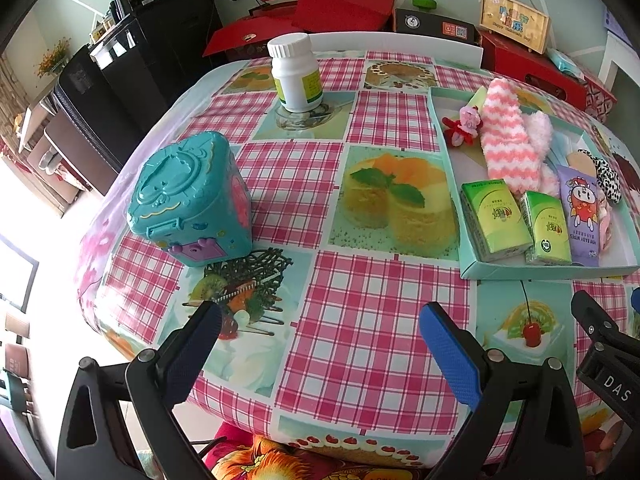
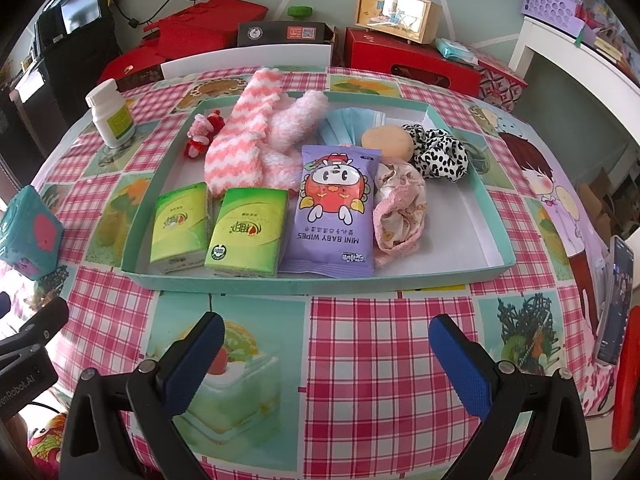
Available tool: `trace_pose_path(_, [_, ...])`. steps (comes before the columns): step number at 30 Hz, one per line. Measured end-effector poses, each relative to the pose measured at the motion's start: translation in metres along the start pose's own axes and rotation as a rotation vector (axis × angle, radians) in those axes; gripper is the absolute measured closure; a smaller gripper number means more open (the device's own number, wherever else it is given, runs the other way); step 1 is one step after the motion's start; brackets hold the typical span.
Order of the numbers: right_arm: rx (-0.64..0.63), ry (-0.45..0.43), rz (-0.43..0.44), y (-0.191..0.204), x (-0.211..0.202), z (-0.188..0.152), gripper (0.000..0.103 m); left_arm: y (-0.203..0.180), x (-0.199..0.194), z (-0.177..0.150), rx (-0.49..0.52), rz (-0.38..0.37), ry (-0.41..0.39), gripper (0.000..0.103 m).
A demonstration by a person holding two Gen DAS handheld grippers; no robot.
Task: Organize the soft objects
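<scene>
A shallow teal tray (image 2: 496, 216) (image 1: 448, 148) holds the soft things: pink-and-white striped fuzzy socks (image 2: 244, 140) (image 1: 506, 136), two green tissue packs (image 2: 182, 228) (image 2: 248, 232), a purple baby-wipes pack (image 2: 336, 216) (image 1: 578, 212), a pink cloth bundle (image 2: 398, 216), a blue face mask (image 2: 348, 124), a tan sponge (image 2: 388, 142), a black-and-white spotted scrunchie (image 2: 440, 152) and a small red-pink hair tie (image 2: 202, 132). My right gripper (image 2: 326, 346) hangs open just in front of the tray, holding nothing. My left gripper (image 1: 320, 334) is open over the tablecloth, left of the tray.
A white pill bottle (image 1: 296, 72) (image 2: 110, 114) and a teal plastic toy box (image 1: 190, 200) stand on the checked tablecloth (image 1: 372, 300) left of the tray. Red boxes (image 2: 412, 64) and a wooden case (image 2: 396, 10) line the far side. A phone (image 2: 614, 300) leans at the right.
</scene>
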State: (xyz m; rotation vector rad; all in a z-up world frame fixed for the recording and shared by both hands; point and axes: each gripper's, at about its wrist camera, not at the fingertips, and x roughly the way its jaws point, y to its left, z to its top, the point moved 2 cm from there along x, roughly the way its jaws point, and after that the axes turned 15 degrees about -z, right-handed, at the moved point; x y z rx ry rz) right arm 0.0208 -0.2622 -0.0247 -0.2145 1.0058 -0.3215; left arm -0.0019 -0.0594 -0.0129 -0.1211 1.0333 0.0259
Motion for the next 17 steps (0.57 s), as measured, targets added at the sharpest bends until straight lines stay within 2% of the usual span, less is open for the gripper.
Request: trace_pose_path(17, [-0.001,0.001,0.0,0.0004,0.0001,-0.0002,0.0,-0.0014,-0.0023,0.0001,0.006,0.002,-0.014,0.004])
